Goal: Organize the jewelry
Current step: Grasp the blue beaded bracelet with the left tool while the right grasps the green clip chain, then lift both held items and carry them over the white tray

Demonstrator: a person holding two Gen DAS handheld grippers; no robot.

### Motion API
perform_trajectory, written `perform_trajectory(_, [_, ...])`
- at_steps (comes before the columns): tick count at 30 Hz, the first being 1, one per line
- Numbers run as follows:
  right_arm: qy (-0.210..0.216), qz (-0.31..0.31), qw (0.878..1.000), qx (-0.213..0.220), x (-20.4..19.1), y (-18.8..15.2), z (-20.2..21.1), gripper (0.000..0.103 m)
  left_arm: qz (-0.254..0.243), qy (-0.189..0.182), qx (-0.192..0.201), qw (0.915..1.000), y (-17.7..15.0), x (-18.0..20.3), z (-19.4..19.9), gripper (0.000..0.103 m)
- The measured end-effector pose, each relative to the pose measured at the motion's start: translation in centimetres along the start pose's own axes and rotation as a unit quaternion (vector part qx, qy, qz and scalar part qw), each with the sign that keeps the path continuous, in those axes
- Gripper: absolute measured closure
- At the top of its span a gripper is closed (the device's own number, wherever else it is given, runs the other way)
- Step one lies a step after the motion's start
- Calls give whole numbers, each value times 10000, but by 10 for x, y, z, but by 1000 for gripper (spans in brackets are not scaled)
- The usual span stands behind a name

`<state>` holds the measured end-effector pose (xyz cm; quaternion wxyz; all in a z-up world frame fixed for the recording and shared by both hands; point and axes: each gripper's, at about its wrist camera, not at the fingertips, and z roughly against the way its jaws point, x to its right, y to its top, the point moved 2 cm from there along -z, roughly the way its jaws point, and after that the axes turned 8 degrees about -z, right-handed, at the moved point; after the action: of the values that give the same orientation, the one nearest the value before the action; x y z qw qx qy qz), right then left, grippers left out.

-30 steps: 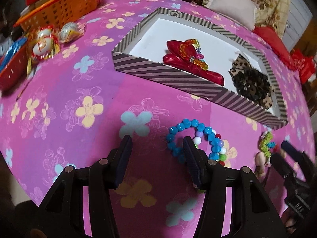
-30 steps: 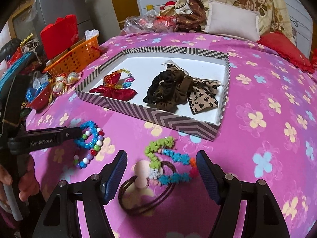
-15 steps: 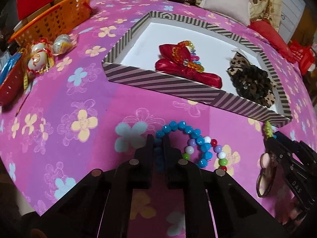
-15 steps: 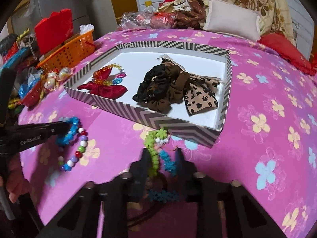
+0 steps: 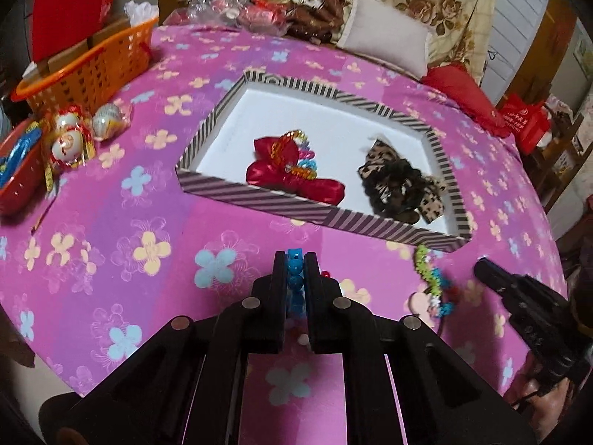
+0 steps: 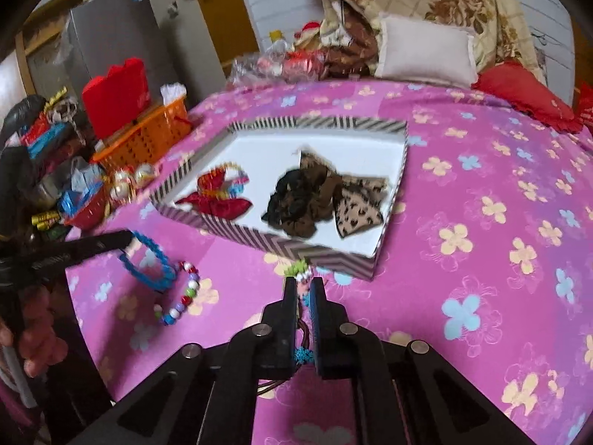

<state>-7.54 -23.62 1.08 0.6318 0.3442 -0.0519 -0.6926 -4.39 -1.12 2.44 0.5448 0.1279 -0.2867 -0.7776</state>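
Note:
My left gripper (image 5: pixel 295 259) is shut on a blue bead bracelet (image 5: pixel 295 282) and holds it above the pink cloth; in the right wrist view the bracelet (image 6: pixel 163 274) hangs from that gripper (image 6: pixel 128 239). My right gripper (image 6: pixel 303 283) is shut on a green and blue hair tie (image 6: pixel 298 270), which also shows in the left wrist view (image 5: pixel 430 278). The striped tray (image 5: pixel 259 200) ahead holds a red bow (image 5: pixel 289 174) and a leopard-print scrunchie (image 5: pixel 400 189).
An orange basket (image 5: pixel 89 70) and wrapped ornaments (image 5: pixel 70 137) stand at the left. A red bowl (image 5: pixel 15 178) sits at the left edge. Pillows (image 5: pixel 385 48) lie behind the tray. The flowered pink cloth (image 6: pixel 481 259) spreads to the right.
Both grippers went from open to shut, the left on the bead bracelet, the right on the hair tie. Both have lifted their items off the cloth.

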Motion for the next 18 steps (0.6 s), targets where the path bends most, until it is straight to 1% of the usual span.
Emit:
perform_trajectory(1, [-74, 10, 9999, -141, 0, -1, -7, 83, 3, 0, 17, 10000, 0, 1, 2, 96])
perform_trajectory(2, [-134, 37, 9996, -256, -2, -3, -16, 63, 9, 10, 23, 10000, 0, 0, 3, 96])
perform_trajectory(3, [-136, 85, 9995, -274, -4, -5, -21, 56, 16, 21, 25, 10000, 0, 0, 4, 96])
perform_trajectory(8, [-379, 306, 9984, -290, -10, -5, -47, 56, 97, 48, -27, 9999, -3, -7, 5, 96])
perform_trajectory(9, [-423, 341, 9981, -293, -9, -4, -51, 59, 107, 59, -25, 9999, -3, -8, 6, 96])
perform_trajectory(10, [-520, 467, 9973, -211, -10, -3, -53, 65, 113, 58, -17, 9999, -3, -8, 7, 96])
perform_trajectory(11, [-628, 580, 9961, -208, -11, -3, -54, 76, 118, 56, -1, 9999, -3, -9, 9, 96])
perform_trajectory(12, [-701, 697, 9949, -200, -13, -3, -54, 81, 125, 51, 28, 9999, -2, -9, 11, 96])
perform_trajectory(14, [-572, 665, 9958, -255, -11, -3, -51, 87, 140, 31, 60, 9999, 0, -8, 14, 96])
perform_trajectory(18, [-242, 276, 9992, -159, 0, -5, -31, 87, 127, -36, 115, 9998, 3, -6, 20, 96])
